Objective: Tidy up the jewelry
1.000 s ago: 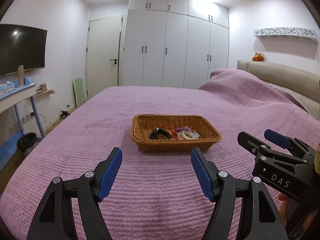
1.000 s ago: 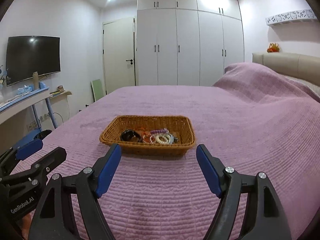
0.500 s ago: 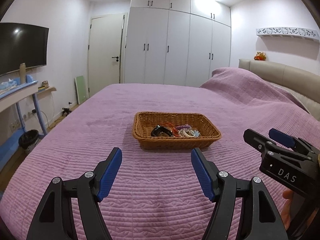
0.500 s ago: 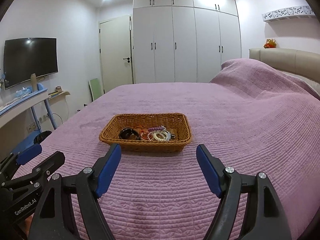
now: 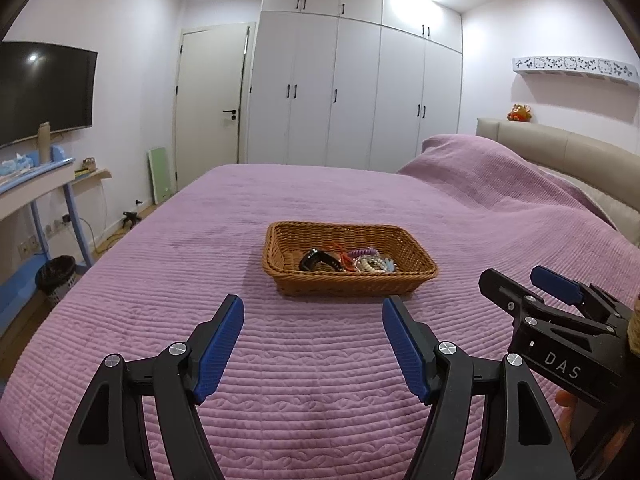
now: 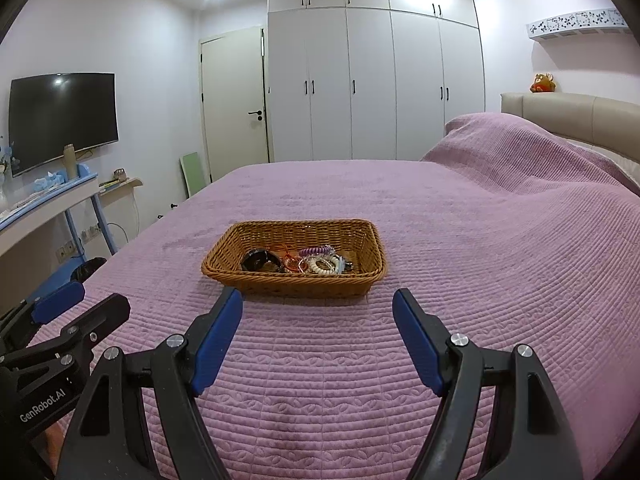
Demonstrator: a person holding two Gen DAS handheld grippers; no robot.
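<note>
A brown wicker basket (image 5: 280,268) sits in the middle of the purple bed. It holds a black bracelet (image 5: 318,260), red string pieces (image 5: 343,258), a purple spiral band (image 5: 362,252) and pale bead bracelets (image 5: 374,266). The basket (image 6: 224,270) and the jewelry pile (image 6: 316,264) also show in the right wrist view. My left gripper (image 5: 313,312) is open and empty, short of the basket. My right gripper (image 6: 318,306) is open and empty, also short of it. Each gripper appears at the edge of the other's view.
The purple quilt (image 5: 320,380) covers the bed, humped over pillows (image 5: 500,168) by the beige headboard at right. A desk (image 5: 36,188), a TV (image 5: 44,88) and a bin (image 5: 56,280) stand at the left. White wardrobes (image 5: 352,92) fill the far wall.
Both grippers have drawn back and risen a little, so the basket looks slightly farther away. Both stay open and empty. The jewelry has not moved.
</note>
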